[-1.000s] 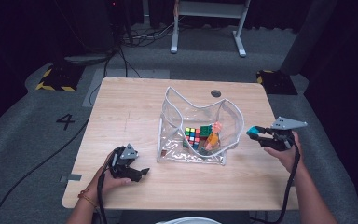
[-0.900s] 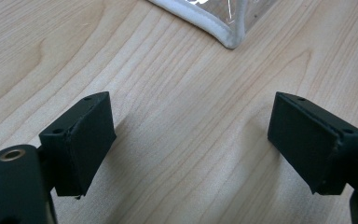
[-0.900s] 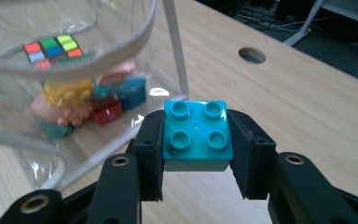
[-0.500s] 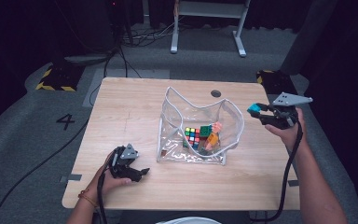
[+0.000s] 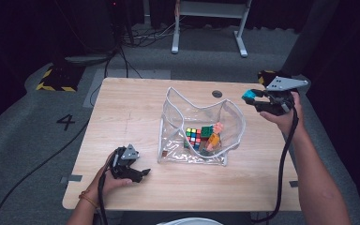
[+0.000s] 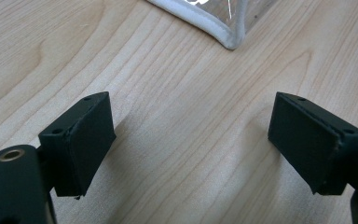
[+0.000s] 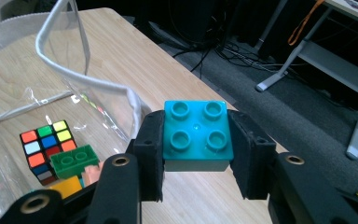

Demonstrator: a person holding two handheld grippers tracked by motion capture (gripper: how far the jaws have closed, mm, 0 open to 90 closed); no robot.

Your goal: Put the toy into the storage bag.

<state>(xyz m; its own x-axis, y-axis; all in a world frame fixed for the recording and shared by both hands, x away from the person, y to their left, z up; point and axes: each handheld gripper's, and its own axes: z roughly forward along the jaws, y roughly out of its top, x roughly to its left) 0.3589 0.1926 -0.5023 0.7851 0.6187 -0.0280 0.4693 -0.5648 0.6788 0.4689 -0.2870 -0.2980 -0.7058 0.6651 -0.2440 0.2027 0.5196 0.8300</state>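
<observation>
Gripping a teal brick, the right claw has risen beside the bag; left claw spread, idle.

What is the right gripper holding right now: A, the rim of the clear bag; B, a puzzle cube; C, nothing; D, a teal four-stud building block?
D: the right gripper has its jaws clamped on both sides of the teal block, held above the table beside the clear bag.
</observation>
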